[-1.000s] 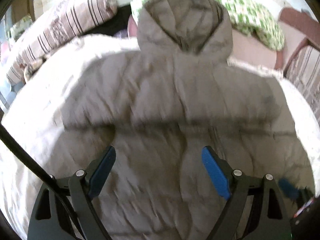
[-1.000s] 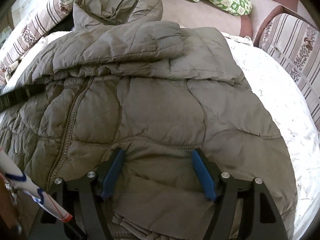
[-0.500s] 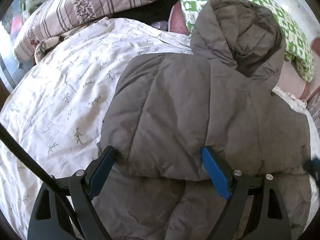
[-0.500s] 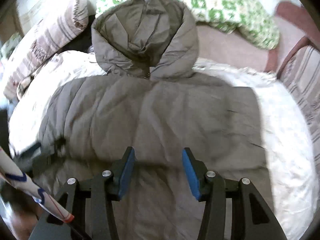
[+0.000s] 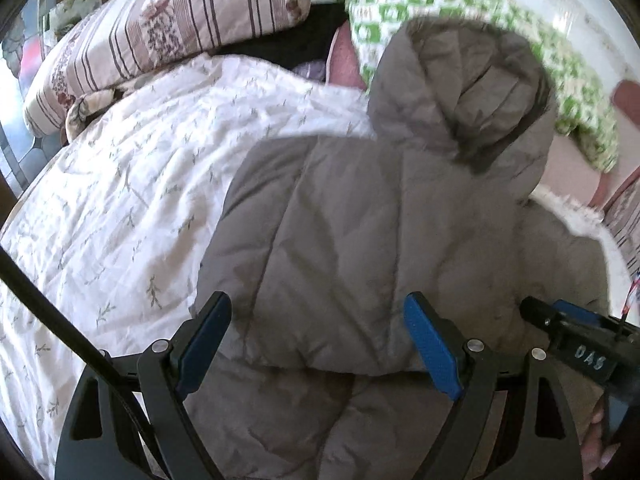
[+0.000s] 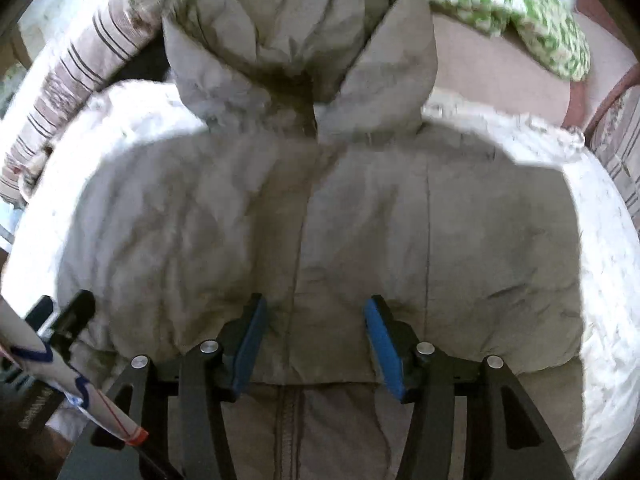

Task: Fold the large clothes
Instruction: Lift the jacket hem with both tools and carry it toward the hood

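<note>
A grey-brown hooded puffer jacket [image 5: 360, 240] lies front up on the bed, hood at the far end and both sleeves folded across its chest. My left gripper [image 5: 320, 344] hovers open and wide over the jacket's left half, holding nothing. My right gripper [image 6: 314, 344] hangs over the middle of the jacket [image 6: 320, 220], in line with the zipper. Its jaws are opening and grip nothing; the cloth lies below them. The right gripper's tip [image 5: 568, 332] shows at the lower right of the left wrist view, and the left gripper [image 6: 64, 320] shows at the left edge of the right wrist view.
A white quilt with small sprigs [image 5: 120, 208] covers the bed. A striped pillow [image 5: 160, 28] lies at the far left and a green-and-white checked pillow [image 5: 568, 92] behind the hood. A striped cushion or chair [image 6: 620, 140] stands at the right edge.
The left view has slid left, bringing the jacket's left edge and the quilt into sight. My right gripper drew up and away from the jacket's lower right to its middle, with narrower jaws.
</note>
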Motion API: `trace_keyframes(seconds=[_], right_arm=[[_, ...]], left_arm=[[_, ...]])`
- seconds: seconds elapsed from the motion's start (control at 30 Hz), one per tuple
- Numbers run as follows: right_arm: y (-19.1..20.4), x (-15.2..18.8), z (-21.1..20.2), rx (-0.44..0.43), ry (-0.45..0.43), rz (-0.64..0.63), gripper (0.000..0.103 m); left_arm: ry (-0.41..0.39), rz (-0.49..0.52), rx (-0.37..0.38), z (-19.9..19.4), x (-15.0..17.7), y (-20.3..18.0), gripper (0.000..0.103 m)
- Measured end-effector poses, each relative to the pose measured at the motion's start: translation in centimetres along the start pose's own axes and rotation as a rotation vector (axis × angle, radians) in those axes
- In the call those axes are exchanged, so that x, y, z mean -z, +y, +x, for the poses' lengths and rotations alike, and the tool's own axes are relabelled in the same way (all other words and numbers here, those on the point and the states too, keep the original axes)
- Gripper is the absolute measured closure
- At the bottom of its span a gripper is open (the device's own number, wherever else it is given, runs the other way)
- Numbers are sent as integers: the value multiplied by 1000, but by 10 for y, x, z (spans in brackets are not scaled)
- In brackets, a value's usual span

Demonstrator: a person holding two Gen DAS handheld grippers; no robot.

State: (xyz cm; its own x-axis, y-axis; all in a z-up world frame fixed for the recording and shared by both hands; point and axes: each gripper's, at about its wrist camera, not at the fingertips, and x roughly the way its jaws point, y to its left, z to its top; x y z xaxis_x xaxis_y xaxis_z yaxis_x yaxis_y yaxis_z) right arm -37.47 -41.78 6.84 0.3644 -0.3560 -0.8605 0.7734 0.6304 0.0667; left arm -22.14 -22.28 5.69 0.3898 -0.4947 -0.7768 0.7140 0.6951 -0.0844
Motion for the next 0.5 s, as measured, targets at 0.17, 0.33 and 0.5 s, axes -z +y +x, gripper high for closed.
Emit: trace_keyframes(seconds=[0.17, 0.33, 0.5], right_arm=[[-12, -50, -62, -9, -118, 20, 46], [-16, -125, -102, 0, -213, 80, 36], [-1, -187, -95, -5, -251, 109, 36]], left_arm=[[-95, -6, 28, -22, -6, -2, 16], [-113, -4, 38, -27, -10, -2, 16], [-87, 16, 48, -21, -8, -7, 16]])
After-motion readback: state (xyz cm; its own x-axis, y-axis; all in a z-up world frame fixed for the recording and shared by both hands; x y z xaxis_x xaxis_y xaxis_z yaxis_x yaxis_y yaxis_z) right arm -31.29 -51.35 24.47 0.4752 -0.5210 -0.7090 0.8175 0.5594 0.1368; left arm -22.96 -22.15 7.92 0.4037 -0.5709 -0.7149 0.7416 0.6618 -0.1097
